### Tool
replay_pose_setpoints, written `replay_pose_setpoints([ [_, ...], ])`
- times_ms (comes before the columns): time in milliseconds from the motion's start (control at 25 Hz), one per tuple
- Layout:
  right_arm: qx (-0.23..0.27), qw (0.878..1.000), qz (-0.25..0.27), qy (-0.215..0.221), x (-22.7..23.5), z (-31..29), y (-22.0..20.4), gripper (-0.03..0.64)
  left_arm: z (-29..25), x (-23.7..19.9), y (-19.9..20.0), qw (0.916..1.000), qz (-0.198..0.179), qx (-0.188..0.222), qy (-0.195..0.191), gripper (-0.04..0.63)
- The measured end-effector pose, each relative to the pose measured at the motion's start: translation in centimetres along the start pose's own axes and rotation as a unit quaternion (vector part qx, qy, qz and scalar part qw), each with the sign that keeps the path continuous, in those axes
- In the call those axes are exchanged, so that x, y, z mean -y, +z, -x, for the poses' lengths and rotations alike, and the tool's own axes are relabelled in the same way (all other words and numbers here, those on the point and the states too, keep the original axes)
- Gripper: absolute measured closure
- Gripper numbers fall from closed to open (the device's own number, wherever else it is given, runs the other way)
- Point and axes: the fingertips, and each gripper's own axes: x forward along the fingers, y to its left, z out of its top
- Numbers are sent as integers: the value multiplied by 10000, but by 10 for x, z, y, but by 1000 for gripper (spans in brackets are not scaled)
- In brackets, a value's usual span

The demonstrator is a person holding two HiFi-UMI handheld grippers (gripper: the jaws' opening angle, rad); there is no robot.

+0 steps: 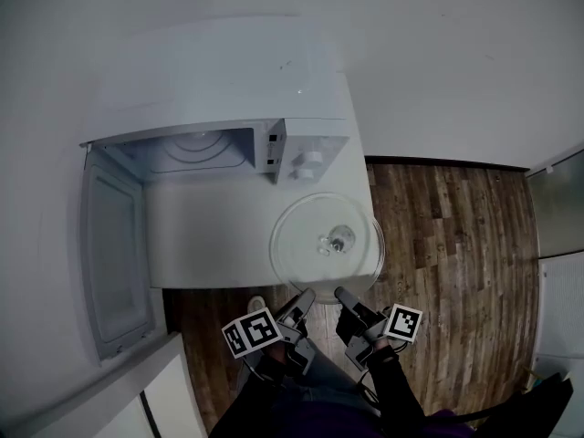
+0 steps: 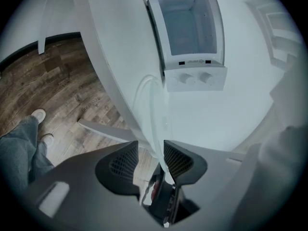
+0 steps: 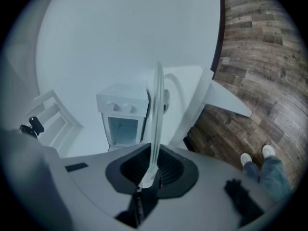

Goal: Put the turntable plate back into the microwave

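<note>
Right gripper (image 3: 154,158): my fingers are pinching the near rim of the glass turntable plate (image 3: 158,105).
Left gripper (image 2: 150,150): my fingers are spread. The same rim passes between them, close to the right-hand finger, with a gap on the other side.
Grippers, count: two, side by side at the plate's near edge; one marker cube (image 1: 251,331) on each.
Turntable plate, count: one, outside the microwave (image 1: 228,89), over the front right corner of the bench (image 1: 210,235), before the control panel.
Plate edges: the near rim juts just past the bench's front edge. I cannot tell whether it rests or is lifted.
Microwave, count: one; two knobs (image 2: 184,78).
Door (image 1: 114,254): one, swung wide to the left.
Cavity (image 1: 196,149): open, left of the plate.
Open room: bare bench between plate and cavity; wood floor (image 1: 456,245) to the right.
Shoes (image 3: 246,158): two, on the floor.
</note>
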Motion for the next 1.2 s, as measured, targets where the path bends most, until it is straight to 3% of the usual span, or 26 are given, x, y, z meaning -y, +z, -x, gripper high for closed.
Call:
replay_pose_setpoints([
  [240,-28,10000,75,59,-9,5,-2,571,-2,2,18,9989,195,401,-124,434],
  [440,-57,9998,137,107,-14,10,-1,571,-6,4,26,9979,284,492,-299,446],
  [600,-122,9995,296,81,-17,13,0,571,-8,11,27,9933,641,590,-761,530],
  [720,-183,9991,389,29,-18,13,-2,571,-7,14,26,9898,821,713,-919,541],
  [920,-225,9987,401,223,-28,15,-4,555,4,29,28,9877,451,1022,-1095,554],
  [1200,-643,9944,753,369,-48,10,-21,554,35,41,27,9678,889,1609,-1719,558],
])
